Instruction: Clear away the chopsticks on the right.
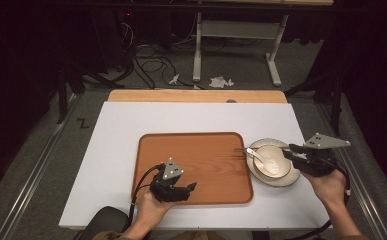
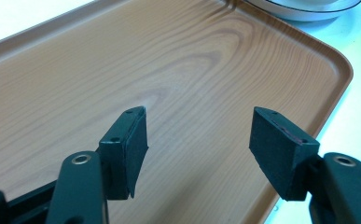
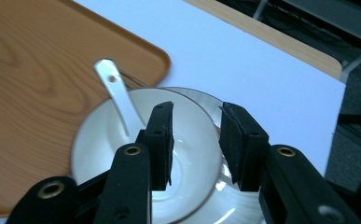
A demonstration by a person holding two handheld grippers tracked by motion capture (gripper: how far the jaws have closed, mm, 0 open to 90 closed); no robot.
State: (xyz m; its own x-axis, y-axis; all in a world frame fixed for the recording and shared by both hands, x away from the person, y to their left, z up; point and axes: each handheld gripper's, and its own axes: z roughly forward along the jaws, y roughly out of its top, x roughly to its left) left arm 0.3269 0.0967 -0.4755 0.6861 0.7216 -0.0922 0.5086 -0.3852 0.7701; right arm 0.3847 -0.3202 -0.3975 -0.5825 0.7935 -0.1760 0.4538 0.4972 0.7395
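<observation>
A white bowl [image 1: 276, 162] sits on a pale plate [image 1: 292, 178] just right of the wooden tray [image 1: 196, 145]. A white spoon [image 1: 255, 154] lies in the bowl with its handle reaching over the tray's right edge. My right gripper [image 1: 289, 150] hovers at the bowl's right side. In the right gripper view its jaws [image 3: 197, 126] stand partly apart above the bowl [image 3: 103, 140] and plate [image 3: 229, 212], with the spoon [image 3: 115, 91] to their left and nothing pinched. My left gripper [image 1: 190, 187] rests low over the tray's near part, open [image 2: 199, 135] above bare wood [image 2: 169, 70].
The tray lies on a white board [image 1: 131, 120] that covers a wooden table [image 1: 196, 95]. Beyond the table stand a white desk frame [image 1: 241, 35], cables [image 1: 151, 62] and scraps of paper [image 1: 220, 81] on the floor. Bare board lies left of and behind the tray.
</observation>
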